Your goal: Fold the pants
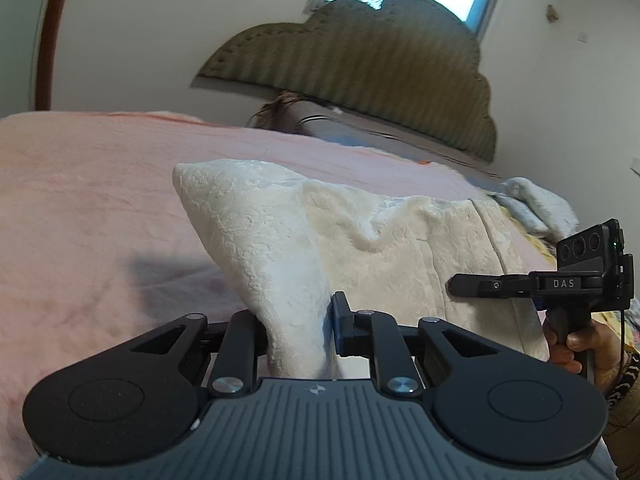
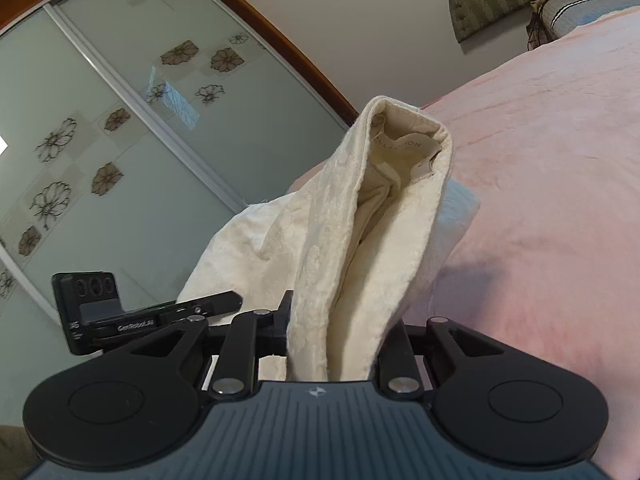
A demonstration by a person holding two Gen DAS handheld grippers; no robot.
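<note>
The cream textured pants [image 1: 360,248] lie partly lifted over a pink bedspread [image 1: 100,200]. My left gripper [image 1: 296,328] is shut on a bunched edge of the pants, which rises between its jaws. My right gripper [image 2: 340,336] is shut on the waistband end of the pants [image 2: 384,200], held up so the inner label shows. The right gripper also shows in the left wrist view [image 1: 520,284] at the pants' right edge. The left gripper shows in the right wrist view [image 2: 152,316], low left.
A padded green headboard [image 1: 380,72] and a striped pillow [image 1: 360,128] stand at the bed's far end. A light blue cloth [image 1: 536,204] lies to the right. A sliding wardrobe door with flower prints [image 2: 100,140] is beside the bed.
</note>
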